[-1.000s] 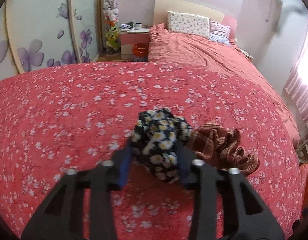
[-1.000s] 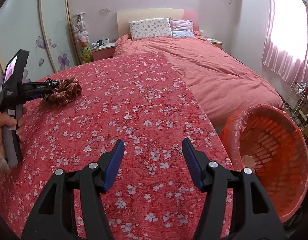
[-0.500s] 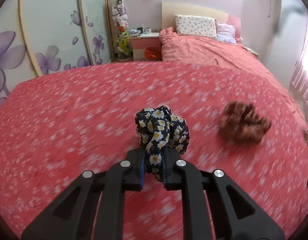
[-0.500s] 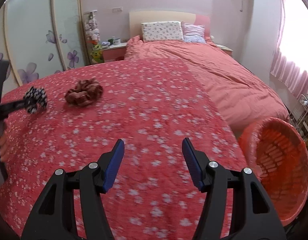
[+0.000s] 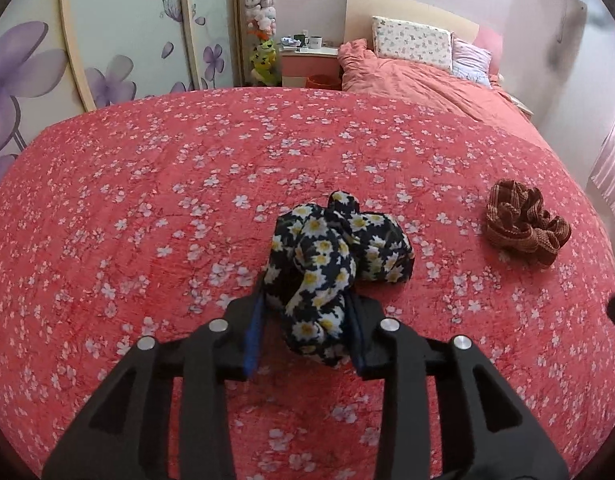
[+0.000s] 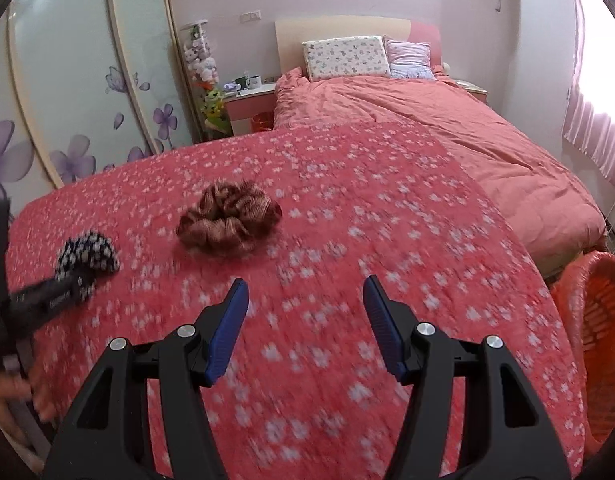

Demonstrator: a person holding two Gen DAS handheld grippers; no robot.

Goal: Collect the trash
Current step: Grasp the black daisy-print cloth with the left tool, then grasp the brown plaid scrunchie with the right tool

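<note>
A black daisy-print scrunchie (image 5: 331, 268) lies on the red flowered bedspread (image 5: 147, 200) between the fingers of my left gripper (image 5: 305, 324), whose jaws stand apart around it. It also shows in the right wrist view (image 6: 85, 256). A brown plaid scrunchie (image 5: 523, 226) lies to its right, also seen in the right wrist view (image 6: 227, 222). My right gripper (image 6: 305, 316) is open and empty above the bedspread. An orange basket (image 6: 595, 344) stands off the bed's right edge.
A second bed with a pink duvet (image 6: 447, 136) and pillows lies beyond. A nightstand (image 5: 307, 62) and a small orange bin (image 5: 319, 82) stand by the flowered wardrobe doors (image 5: 119, 32). A curtained window (image 6: 599, 92) is at the right.
My left gripper, shut on the daisy scrunchie half a second ago, has opened and the scrunchie rests on the bedspread. My right gripper has swung left toward the brown scrunchie.
</note>
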